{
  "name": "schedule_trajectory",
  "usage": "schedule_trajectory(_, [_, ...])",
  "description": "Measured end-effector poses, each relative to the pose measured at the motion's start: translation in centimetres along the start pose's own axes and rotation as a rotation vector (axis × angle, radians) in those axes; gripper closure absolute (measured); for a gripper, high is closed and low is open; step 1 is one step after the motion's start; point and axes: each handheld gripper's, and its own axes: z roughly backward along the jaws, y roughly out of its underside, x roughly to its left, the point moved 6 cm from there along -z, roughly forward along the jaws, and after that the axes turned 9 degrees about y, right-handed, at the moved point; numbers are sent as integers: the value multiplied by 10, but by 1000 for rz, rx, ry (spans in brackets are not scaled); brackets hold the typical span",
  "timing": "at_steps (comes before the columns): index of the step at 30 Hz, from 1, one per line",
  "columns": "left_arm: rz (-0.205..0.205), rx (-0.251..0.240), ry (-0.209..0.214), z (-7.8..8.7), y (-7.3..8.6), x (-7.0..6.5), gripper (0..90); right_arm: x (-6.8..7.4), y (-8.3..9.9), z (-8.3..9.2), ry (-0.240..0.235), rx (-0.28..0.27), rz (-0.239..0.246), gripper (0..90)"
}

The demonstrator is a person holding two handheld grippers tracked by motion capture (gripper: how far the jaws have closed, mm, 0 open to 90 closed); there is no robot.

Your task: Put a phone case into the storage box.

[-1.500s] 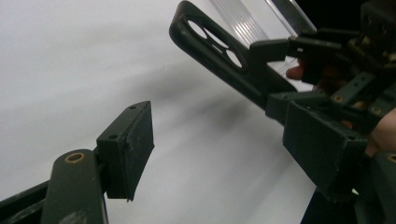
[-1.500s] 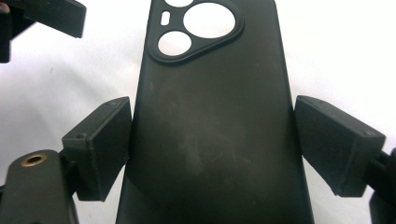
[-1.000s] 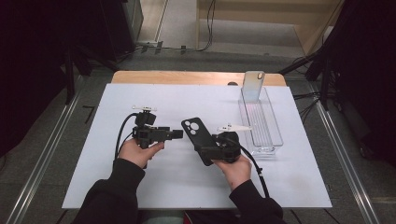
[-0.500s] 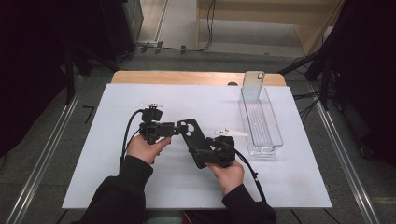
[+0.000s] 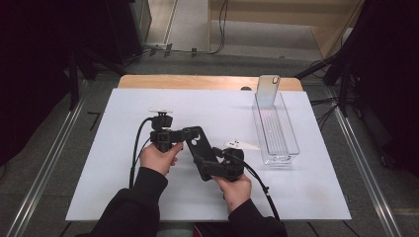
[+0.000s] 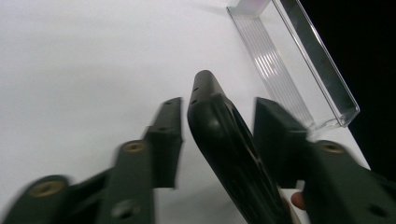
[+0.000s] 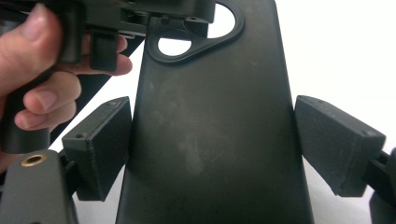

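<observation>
- From the high view, the black phone case (image 5: 200, 150) sits raised above the middle of the white counter (image 5: 99, 163), held between the two hands, its camera cut-out end pointing to about 11 o'clock.
- The right gripper (image 5: 210, 168) grips the case's lower end; the left gripper (image 5: 185, 134) meets its upper end from 9 o'clock.
- The right gripper view gives what the high view cannot: the case's flat back (image 7: 210, 126) runs up between the two jaws. The left jaw lies against its edge, but whether the right jaw touches the other edge cannot be told; the case stands lifted in this gripper, so it is held.
- That same view shows the left hand (image 7: 42, 79) at 10 o'clock, with its gripper reaching the cut-out.
- The left gripper view shows the case edge-on (image 6: 224, 135) between its own jaws, which have just been closing. Bare gaps show on both sides, so the jaws are spread and not pinching yet.
- A clear plastic tray (image 5: 274, 129) lies at 2 o'clock from the case, well apart; the left gripper view shows its ribbed floor (image 6: 285, 88). A see-through phone case (image 5: 267, 91) stands upright at the tray's far end.
</observation>
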Motion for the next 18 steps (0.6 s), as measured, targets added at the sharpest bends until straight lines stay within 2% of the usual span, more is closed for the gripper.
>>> schedule_trajectory(2, [14, -1, 14, 0, 1, 0, 645, 1, 0, -1, -3, -8, -1, 128])
schedule_trajectory(6, [28, -21, 54, 1, 0, -4, 696, 2, 2, -3, -7, -10, 8, 128])
schedule_trajectory(7, [16, -21, 49, 1, 0, -5, 756, 2, 2, -4, -14, -13, 11, 127])
schedule_trajectory(8, [5, -23, 48, 2, 0, -6, 756, 2, 2, -4, -15, -10, 11, 127])
schedule_trajectory(12, [13, -43, 70, 4, -1, -8, 762, 3, 0, -2, -15, -27, 30, 126])
schedule_trajectory(17, [39, -55, 111, 7, -3, -10, 784, 5, -1, -2, -9, -44, 58, 120])
schedule_trajectory(18, [58, -58, 128, 8, -3, -11, 790, 5, -1, -2, -6, -47, 65, 120])
